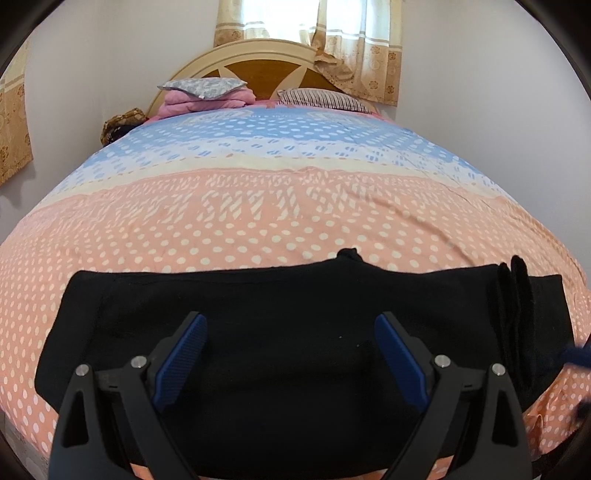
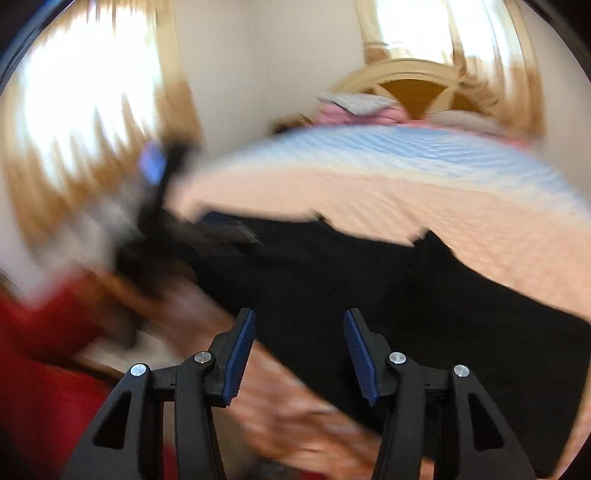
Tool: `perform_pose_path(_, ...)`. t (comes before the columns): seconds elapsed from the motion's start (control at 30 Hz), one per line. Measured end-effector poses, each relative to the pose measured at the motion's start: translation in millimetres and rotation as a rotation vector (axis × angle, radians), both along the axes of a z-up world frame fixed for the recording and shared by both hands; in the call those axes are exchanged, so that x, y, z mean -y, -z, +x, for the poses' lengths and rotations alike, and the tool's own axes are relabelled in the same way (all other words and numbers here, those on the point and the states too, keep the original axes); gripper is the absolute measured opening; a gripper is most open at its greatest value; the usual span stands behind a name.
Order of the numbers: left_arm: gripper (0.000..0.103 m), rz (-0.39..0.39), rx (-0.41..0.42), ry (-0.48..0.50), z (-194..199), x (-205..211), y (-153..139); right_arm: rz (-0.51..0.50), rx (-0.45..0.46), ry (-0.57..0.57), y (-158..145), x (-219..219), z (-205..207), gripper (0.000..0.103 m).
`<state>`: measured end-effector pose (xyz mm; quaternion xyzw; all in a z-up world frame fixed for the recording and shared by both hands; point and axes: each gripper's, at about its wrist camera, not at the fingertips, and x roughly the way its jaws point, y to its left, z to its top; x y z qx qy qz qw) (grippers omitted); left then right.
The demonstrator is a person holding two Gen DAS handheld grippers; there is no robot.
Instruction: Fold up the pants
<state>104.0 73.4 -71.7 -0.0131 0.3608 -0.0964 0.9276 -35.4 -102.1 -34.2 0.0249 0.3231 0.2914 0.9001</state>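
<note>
Black pants (image 1: 280, 317) lie flat across the near end of the bed, spread left to right, with a folded ridge of cloth near their right end (image 1: 517, 314). My left gripper (image 1: 291, 325) is open and empty, held just above the middle of the pants. The right wrist view is blurred by motion. There the pants (image 2: 424, 302) run from centre left down to the right. My right gripper (image 2: 299, 321) is open and empty above their near edge. The left gripper (image 2: 159, 192) and the hand holding it show at the left of that view.
The bed has a pink and blue dotted cover (image 1: 258, 206). Pillows and a folded pink blanket (image 1: 207, 98) lie by the wooden headboard (image 1: 266, 74). A curtained window (image 1: 306, 22) is behind. A red sleeve (image 2: 40, 354) shows at lower left.
</note>
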Motion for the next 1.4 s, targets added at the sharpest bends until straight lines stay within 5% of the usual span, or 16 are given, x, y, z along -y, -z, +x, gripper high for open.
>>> perform_pose_path(0.07,0.095,-0.004,-0.001,0.004,0,2,-1,0.140,0.000,0.068,-13,34,5,0.051)
perform_pose_path(0.17,0.095,-0.005,-0.001,0.026,-1,10,-3,0.130,-0.074,0.292,1,74,32,0.002)
perform_pose_path(0.23,0.095,0.002,0.011,0.051,-3,17,-7,0.126,-0.114,0.367,16,84,46,0.002)
perform_pose_path(0.37,0.095,0.024,0.051,0.095,-8,32,-21,0.117,-0.175,0.296,52,54,82,0.003)
perform_pose_path(0.5,0.095,0.039,0.074,0.125,-9,41,-30,0.144,-0.129,0.297,52,51,80,0.003)
perform_pose_path(0.67,0.095,0.031,0.077,0.169,-6,58,-32,0.126,-0.101,0.262,29,64,42,0.003)
perform_pose_path(0.9,0.095,0.032,0.116,0.296,-9,112,-43,0.074,-0.253,0.105,70,23,14,0.003)
perform_pose_path(0.97,0.095,0.052,0.149,0.318,-14,127,-47,0.071,-0.221,0.111,58,26,8,0.003)
perform_pose_path(1.07,0.095,0.046,0.168,0.355,-20,140,-48,0.118,-0.157,0.194,26,61,1,0.003)
perform_pose_path(1.23,0.093,0.030,0.102,0.372,-22,155,-26,0.054,-0.053,0.558,-13,159,-3,0.003)
perform_pose_path(1.3,0.092,0.065,0.069,0.348,-20,162,-13,0.055,-0.082,0.621,-8,184,11,0.003)
perform_pose_path(1.4,0.093,0.100,-0.009,0.332,-14,161,10,0.060,-0.242,0.704,28,203,47,0.003)
